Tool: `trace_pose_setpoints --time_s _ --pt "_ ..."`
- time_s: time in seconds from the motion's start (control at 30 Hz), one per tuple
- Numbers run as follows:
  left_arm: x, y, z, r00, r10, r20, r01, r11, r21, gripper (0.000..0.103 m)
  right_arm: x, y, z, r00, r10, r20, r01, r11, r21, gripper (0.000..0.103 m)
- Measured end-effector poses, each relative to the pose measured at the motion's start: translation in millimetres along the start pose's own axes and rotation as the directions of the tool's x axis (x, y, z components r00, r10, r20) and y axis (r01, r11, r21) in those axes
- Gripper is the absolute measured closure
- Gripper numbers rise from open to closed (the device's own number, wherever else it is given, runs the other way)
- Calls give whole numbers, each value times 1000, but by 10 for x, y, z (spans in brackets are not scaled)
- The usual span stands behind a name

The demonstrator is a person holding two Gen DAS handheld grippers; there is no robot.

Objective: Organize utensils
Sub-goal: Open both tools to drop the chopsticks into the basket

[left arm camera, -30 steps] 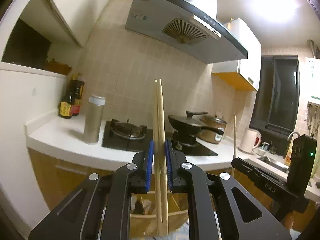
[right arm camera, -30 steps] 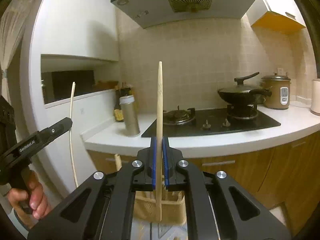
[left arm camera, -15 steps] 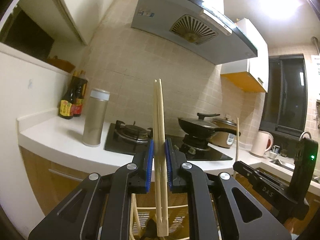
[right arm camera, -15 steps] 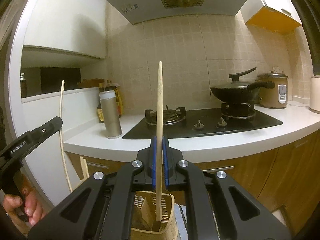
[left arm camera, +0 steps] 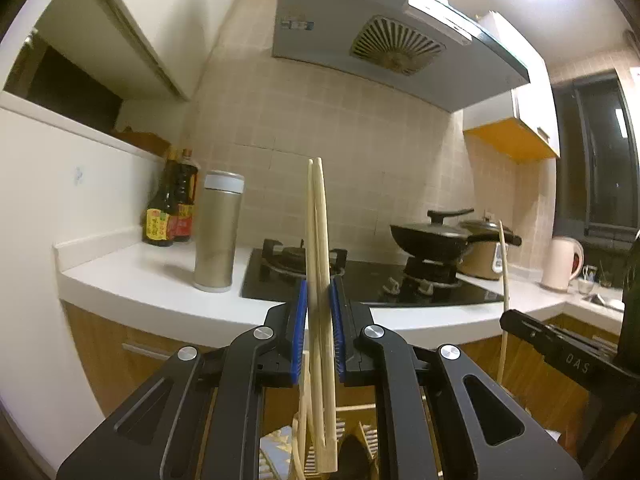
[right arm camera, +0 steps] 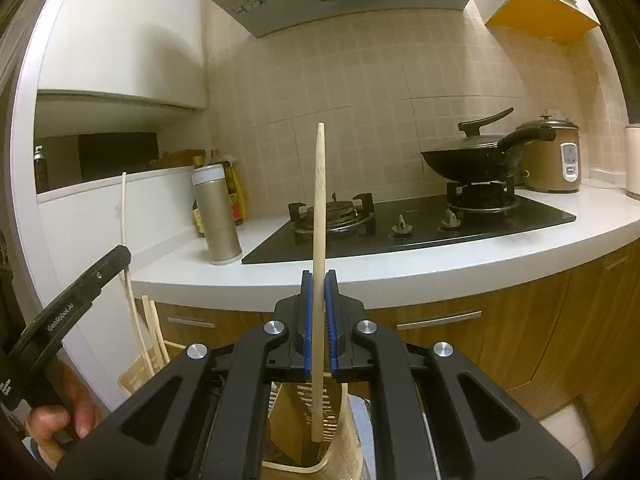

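My left gripper (left arm camera: 319,286) is shut on a pair of pale wooden chopsticks (left arm camera: 318,240), held upright, their lower ends down at a slatted wooden utensil holder (left arm camera: 356,436) below. My right gripper (right arm camera: 319,280) is shut on a single wooden chopstick (right arm camera: 319,200), upright, its lower end inside the wooden holder (right arm camera: 340,432). The left gripper (right arm camera: 80,296) shows at the left of the right wrist view with its chopsticks (right arm camera: 132,292); the right gripper (left arm camera: 560,356) and its chopstick (left arm camera: 505,280) show at the right of the left wrist view.
A white counter (right arm camera: 400,268) carries a black gas hob (right arm camera: 420,224), a wok (right arm camera: 472,156), a rice cooker (right arm camera: 552,156), a steel flask (right arm camera: 218,216) and sauce bottles (left arm camera: 172,204). A kettle (left arm camera: 562,262) stands near the sink. Wooden cabinets lie below.
Both grippers have dropped lower with their chopsticks; the counter and hob have risen in view and the holder has come up beneath the chopstick ends.
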State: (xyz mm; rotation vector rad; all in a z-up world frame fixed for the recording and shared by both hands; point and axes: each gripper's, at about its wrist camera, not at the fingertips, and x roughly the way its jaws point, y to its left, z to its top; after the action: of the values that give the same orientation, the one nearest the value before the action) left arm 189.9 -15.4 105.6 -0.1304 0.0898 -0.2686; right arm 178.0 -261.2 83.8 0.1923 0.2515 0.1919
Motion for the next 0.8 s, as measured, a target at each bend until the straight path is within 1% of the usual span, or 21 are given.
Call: trace_pose_setpoints --time_s 0.2,0.27,0.33,0.37,0.4,0.53,0.57,0.6,0.63,0.67,0.7,0.77,0.8 --pt "15 41 -70 1000 -5 -9 5 1000 -13 92 -50 39 -86 999 -16 30 17 1000 -22 98" --pt "-10 55 -82 1000 -22 -10 22 1000 -14 91 -83 27 -97 999 -16 32 16 1000 -25 98" --pt "-50 62 -87 1000 -29 -6 29 999 -17 80 -114 3 -98 1000 2 13 -1 1000 -20 98" --pt "-78 73 -75 999 -35 -6 35 999 -22 68 -131 -13 -97 1000 9 7 -9 1000 -13 97" --pt "-127 81 -68 999 -35 0 35 999 -28 66 -160 -27 -97 1000 16 -5 -16 1000 -8 95" --pt "-265 116 -34 999 -42 -5 42 998 -38 64 -336 -77 -100 999 27 -24 -27 1000 11 87" --pt "-298 133 -23 999 -46 -7 45 998 -48 63 -378 -84 -102 999 29 -25 -29 999 15 83" --pt "-335 153 -15 999 -48 -9 48 997 -59 61 -459 -85 -110 999 28 -26 -28 999 18 76" --pt "-388 176 -8 999 -51 -15 50 996 -74 60 -504 -81 -115 999 25 -28 -25 1000 17 71" --pt "-427 192 -3 998 -53 -19 52 995 -84 59 -562 -70 -124 999 21 -27 -20 1000 14 60" --pt "-467 208 1 998 -56 -25 53 994 -93 59 -637 -52 -139 1000 15 -26 -15 1000 9 54" --pt "-569 228 7 998 -56 -35 52 993 -104 58 -768 -6 -174 999 9 -33 -9 1000 -2 54" --pt "-612 228 7 998 -53 -36 49 993 -107 56 -810 17 -188 999 8 -37 -8 1000 -4 54"
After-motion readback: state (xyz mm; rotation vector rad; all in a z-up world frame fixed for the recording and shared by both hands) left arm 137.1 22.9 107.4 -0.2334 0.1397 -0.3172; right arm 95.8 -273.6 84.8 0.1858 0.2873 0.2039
